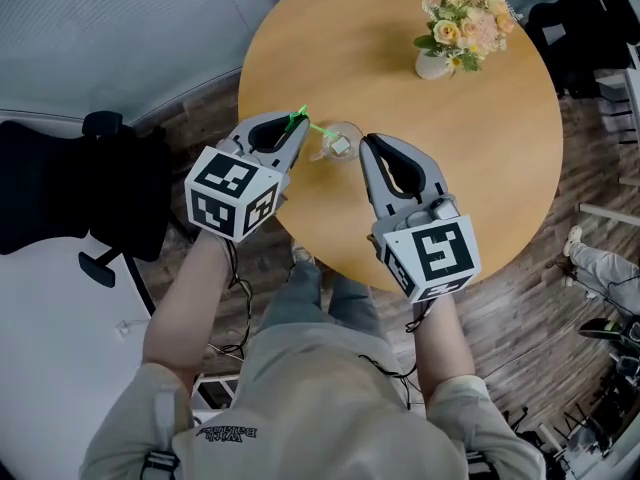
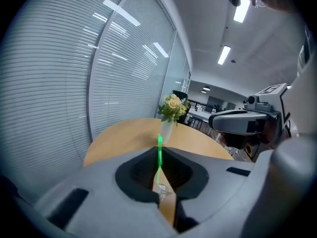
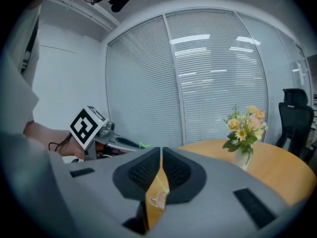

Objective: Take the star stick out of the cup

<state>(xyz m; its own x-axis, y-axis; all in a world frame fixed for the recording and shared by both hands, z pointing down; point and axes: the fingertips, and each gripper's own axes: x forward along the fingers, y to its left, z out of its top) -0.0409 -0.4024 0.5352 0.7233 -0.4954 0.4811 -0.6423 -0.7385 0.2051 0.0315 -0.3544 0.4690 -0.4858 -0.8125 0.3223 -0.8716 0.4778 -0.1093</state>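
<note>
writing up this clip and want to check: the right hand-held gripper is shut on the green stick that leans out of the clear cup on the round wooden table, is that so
No, the side is wrong: the left hand-held gripper is shut on the green stick, as the left gripper view shows. The stick does lean out of the clear cup on the round wooden table.

Green star stick [image 1: 318, 129] aslant in cup [image 1: 341, 147]

Place: office
Walls: slatted blinds [image 3: 218, 83] hanging beyond the right claw [image 3: 161, 152]
Ceiling: strip lights [image 2: 224, 54] glowing above the left claw [image 2: 159, 152]
</note>
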